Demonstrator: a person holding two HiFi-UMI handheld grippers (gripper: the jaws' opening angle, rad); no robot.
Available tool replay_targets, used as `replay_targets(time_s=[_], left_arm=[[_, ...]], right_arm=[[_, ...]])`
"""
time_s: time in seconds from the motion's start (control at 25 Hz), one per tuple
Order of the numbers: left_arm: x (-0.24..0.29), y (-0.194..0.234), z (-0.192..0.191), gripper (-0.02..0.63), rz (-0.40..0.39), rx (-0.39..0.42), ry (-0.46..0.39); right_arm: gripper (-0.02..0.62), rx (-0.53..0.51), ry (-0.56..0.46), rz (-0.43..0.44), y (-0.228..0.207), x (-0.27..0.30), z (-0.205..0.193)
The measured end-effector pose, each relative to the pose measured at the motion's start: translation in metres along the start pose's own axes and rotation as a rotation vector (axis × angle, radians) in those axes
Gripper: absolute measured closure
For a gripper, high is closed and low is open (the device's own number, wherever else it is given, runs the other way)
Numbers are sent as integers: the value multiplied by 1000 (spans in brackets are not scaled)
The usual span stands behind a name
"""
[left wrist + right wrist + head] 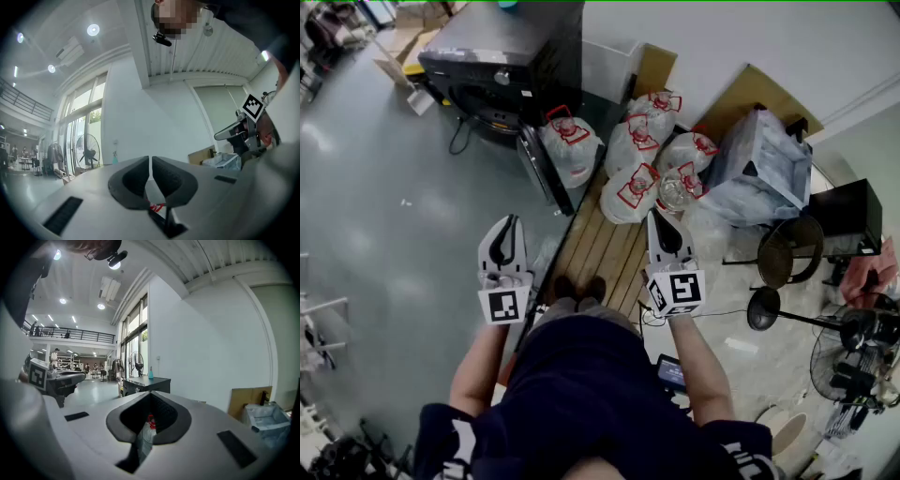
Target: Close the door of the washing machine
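Note:
In the head view the dark washing machine [502,66] stands at the top. Its door [546,173] hangs open, swung out towards me and seen edge-on. My left gripper [511,221] is held level a short way in front of the door, apart from it, jaws shut with nothing between them. My right gripper [657,216] is beside it to the right, over the bags, also shut and empty. The right gripper view shows the machine [143,384] far ahead with a blue bottle on top. The left gripper view faces a white wall.
Several white bags with red handles [637,159] lie on a wooden pallet [600,248] right of the door. A pale blue crate [759,169], a round stool [792,248] and floor fans [853,328] stand further right. Cardboard boxes [403,47] lie at top left.

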State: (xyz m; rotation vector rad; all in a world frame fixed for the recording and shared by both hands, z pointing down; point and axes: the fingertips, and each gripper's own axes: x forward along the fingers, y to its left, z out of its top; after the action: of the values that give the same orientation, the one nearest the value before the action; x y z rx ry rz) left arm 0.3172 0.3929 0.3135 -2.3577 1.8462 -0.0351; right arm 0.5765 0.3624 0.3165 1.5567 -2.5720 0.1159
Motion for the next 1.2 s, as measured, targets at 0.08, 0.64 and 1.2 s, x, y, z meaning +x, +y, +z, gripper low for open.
replay_targets(time_s=[0.08,0.64,1.2], left_arm=[[-1,-1,-1,566,1,2,-5],[1,0,-8,566,-4,-5,6],[10,-8,-22,566,-30,-32,40]], right_arm=[[577,0,-2,-1,0,-1,-2],[576,-5,2,-7,1,6,-7],[575,-17,-27,-3,0,9,-9]])
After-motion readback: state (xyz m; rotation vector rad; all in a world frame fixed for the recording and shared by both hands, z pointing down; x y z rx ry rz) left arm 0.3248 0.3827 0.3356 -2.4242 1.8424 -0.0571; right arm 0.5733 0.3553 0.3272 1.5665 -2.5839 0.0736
